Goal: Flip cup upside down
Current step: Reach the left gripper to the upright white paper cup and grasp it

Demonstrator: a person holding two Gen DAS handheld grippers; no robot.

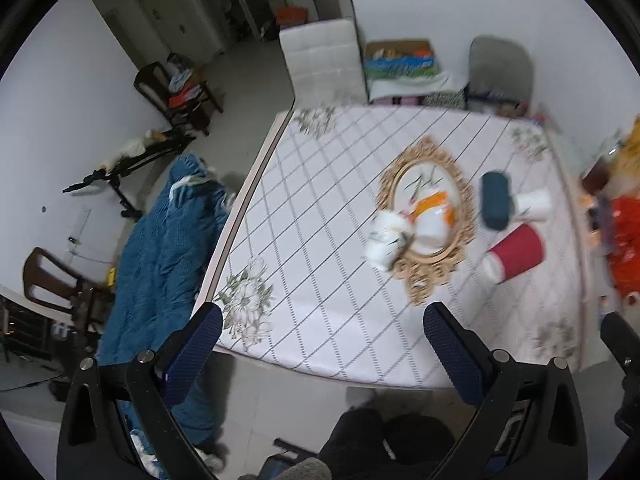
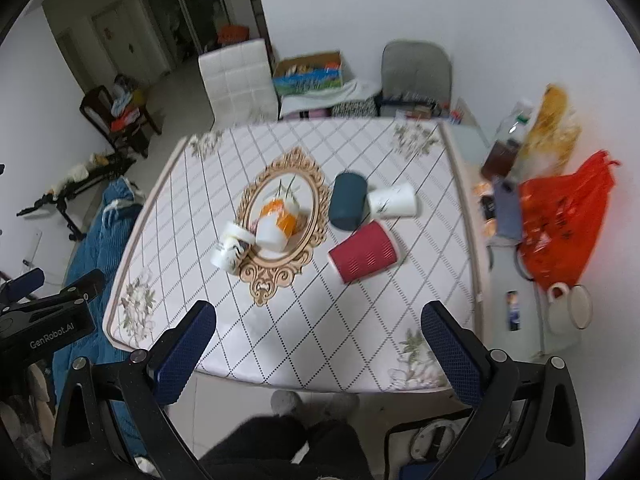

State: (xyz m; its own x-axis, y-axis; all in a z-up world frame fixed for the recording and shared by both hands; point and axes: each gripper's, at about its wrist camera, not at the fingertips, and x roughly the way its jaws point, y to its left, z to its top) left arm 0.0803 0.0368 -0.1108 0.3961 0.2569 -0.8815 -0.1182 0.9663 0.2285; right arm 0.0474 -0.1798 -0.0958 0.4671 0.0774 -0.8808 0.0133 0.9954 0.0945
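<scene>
Several cups lie on their sides on the white patterned table (image 2: 360,320): a red ribbed cup (image 2: 365,253) (image 1: 516,253), a dark teal cup (image 2: 348,200) (image 1: 496,200), a white cup (image 2: 394,199) (image 1: 534,204), a white and orange cup (image 2: 276,224) (image 1: 434,220) on the gold-framed tray (image 2: 280,216) (image 1: 430,224), and a white printed cup (image 2: 232,246) (image 1: 386,244) at its edge. My left gripper (image 1: 322,334) and right gripper (image 2: 318,330) are open and empty, held high over the table's near edge, well short of the cups.
An orange plastic bag (image 2: 564,220), a white mug (image 2: 560,308), bottles and small items sit on the side surface to the right. A blue blanket (image 1: 168,248) lies left of the table. Chairs and boxes stand behind it. The person's legs (image 2: 280,448) are below.
</scene>
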